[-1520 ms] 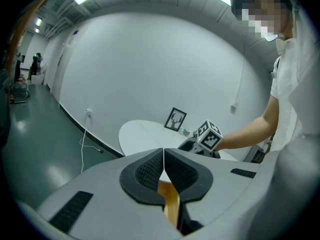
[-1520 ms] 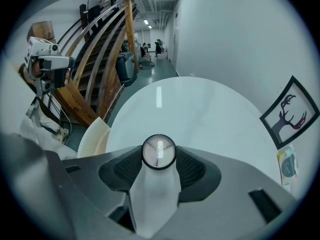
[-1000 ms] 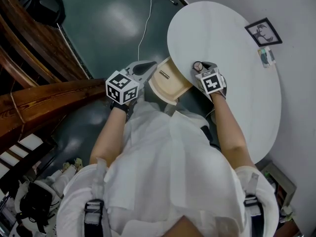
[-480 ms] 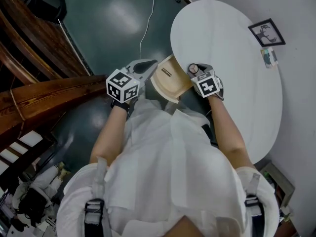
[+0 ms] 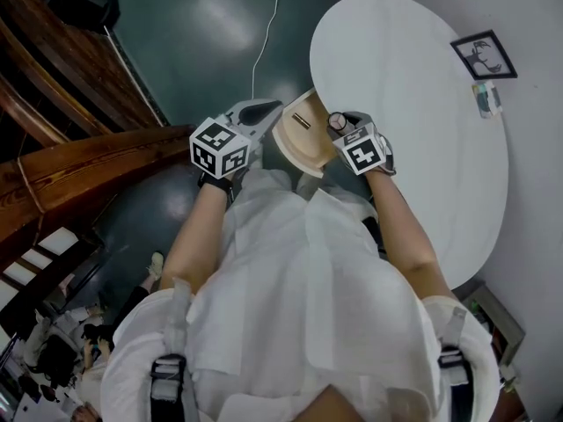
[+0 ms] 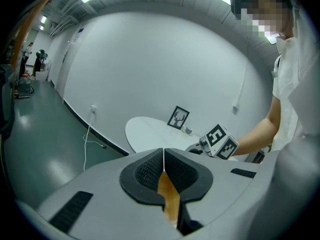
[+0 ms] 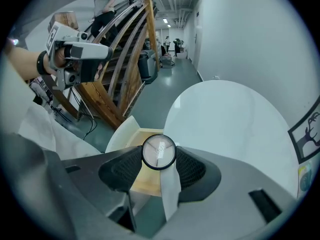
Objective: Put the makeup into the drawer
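A white oval table [image 5: 413, 69] is recorded on a dark green floor [image 5: 193, 33], with a wooden stair rail [image 5: 79, 174] alongside; one drawer [image 5: 303, 139] is seen open under the table's edge; one framed picture [image 5: 483, 54] is counted on the table; one makeup pot [image 7: 159, 152] is gripped between the jaws of the right gripper [image 5: 339, 125], above the drawer; its round face is turned toward that gripper's camera, and no long axis can be told; the left gripper [image 6: 163, 166] is found closed on nothing.

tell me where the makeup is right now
The makeup is clamped in the right gripper, mid head view, by the open drawer of the white table.
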`<state>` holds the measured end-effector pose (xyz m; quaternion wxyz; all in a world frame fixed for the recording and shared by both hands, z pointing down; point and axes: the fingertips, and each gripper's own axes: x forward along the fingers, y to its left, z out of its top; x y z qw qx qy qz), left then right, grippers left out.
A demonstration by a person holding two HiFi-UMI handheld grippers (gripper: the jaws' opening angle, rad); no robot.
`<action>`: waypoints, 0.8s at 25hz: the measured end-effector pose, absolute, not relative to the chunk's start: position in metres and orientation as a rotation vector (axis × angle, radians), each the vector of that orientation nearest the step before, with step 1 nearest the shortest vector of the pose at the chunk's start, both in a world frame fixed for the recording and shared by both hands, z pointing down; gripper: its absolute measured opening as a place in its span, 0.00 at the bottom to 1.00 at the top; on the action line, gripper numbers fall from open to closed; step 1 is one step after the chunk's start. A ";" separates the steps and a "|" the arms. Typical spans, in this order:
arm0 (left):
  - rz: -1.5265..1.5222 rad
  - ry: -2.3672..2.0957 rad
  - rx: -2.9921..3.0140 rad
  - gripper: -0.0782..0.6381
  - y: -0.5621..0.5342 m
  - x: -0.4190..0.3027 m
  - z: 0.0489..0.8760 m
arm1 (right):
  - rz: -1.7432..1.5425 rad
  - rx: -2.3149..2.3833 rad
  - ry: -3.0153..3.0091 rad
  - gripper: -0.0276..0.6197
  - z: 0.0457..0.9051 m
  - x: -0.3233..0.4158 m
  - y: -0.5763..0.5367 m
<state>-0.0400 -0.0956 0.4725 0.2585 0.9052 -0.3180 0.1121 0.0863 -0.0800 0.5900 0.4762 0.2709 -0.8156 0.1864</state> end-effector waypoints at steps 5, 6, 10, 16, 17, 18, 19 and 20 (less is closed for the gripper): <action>0.312 -0.857 2.446 0.13 -0.094 -0.044 0.477 | 0.470 0.633 -1.994 0.37 0.596 0.075 -0.071; 0.312 -0.856 2.444 0.13 -0.094 -0.044 0.478 | 0.472 0.628 -1.994 0.37 0.598 0.073 -0.069; 0.316 -0.848 2.443 0.13 -0.094 -0.045 0.481 | 0.476 0.606 -1.990 0.37 0.603 0.066 -0.062; 0.323 -0.840 2.443 0.13 -0.095 -0.047 0.483 | 0.469 0.568 -1.986 0.37 0.612 0.055 -0.055; 0.323 -0.840 2.442 0.13 -0.095 -0.048 0.484 | 0.473 0.567 -1.984 0.37 0.613 0.054 -0.054; 0.324 -0.839 2.441 0.13 -0.094 -0.048 0.484 | 0.476 0.566 -1.982 0.37 0.614 0.053 -0.052; 0.325 -0.838 2.439 0.13 -0.094 -0.048 0.485 | 0.480 0.564 -1.980 0.37 0.616 0.052 -0.050; 0.326 -0.838 2.436 0.13 -0.093 -0.049 0.486 | 0.484 0.562 -1.978 0.37 0.618 0.051 -0.048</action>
